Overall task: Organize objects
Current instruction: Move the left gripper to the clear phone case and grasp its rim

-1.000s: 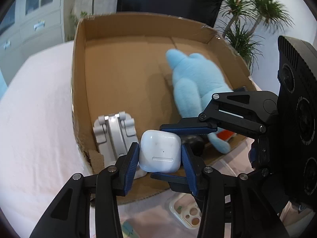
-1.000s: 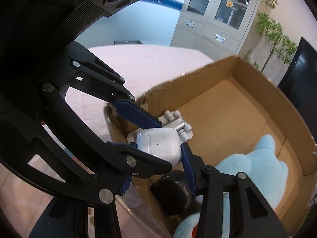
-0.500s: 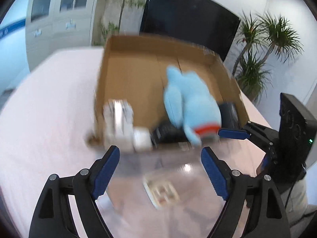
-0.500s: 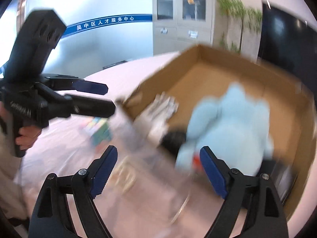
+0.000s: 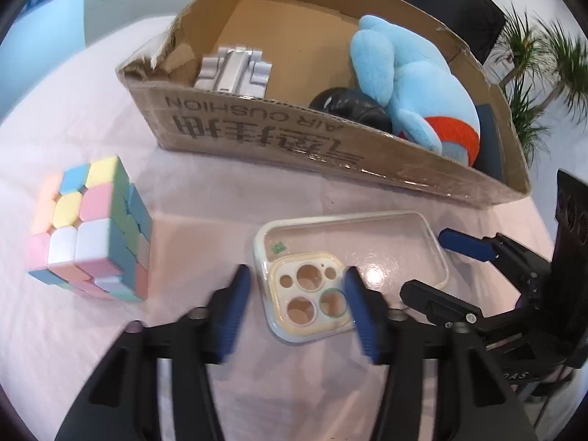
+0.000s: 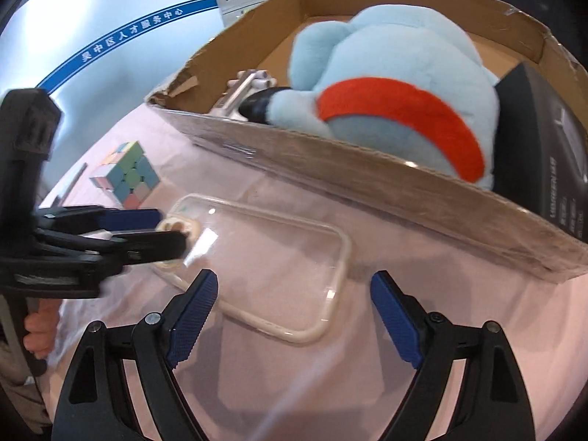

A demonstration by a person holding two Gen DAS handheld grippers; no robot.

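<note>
A clear phone case (image 5: 352, 257) with a cream rim lies flat on the pink tablecloth in front of the cardboard box (image 5: 294, 139). My left gripper (image 5: 297, 301) is open, its blue pads either side of the case's camera end. My right gripper (image 6: 290, 312) is open over the case's (image 6: 264, 253) other end. A pastel puzzle cube (image 5: 92, 228) sits to the left; it also shows in the right wrist view (image 6: 126, 176). The white earbuds case is out of sight.
The box holds a blue plush toy (image 5: 411, 81) with a red band, a black round object (image 5: 349, 106), a grey-white folded stand (image 5: 235, 70) and a dark box (image 6: 544, 154). Cabinets and potted plants stand behind.
Both grippers let go of the white earbuds case at the box, pulled back and dropped low over the phone case on the cloth. Both jaws are now open.
</note>
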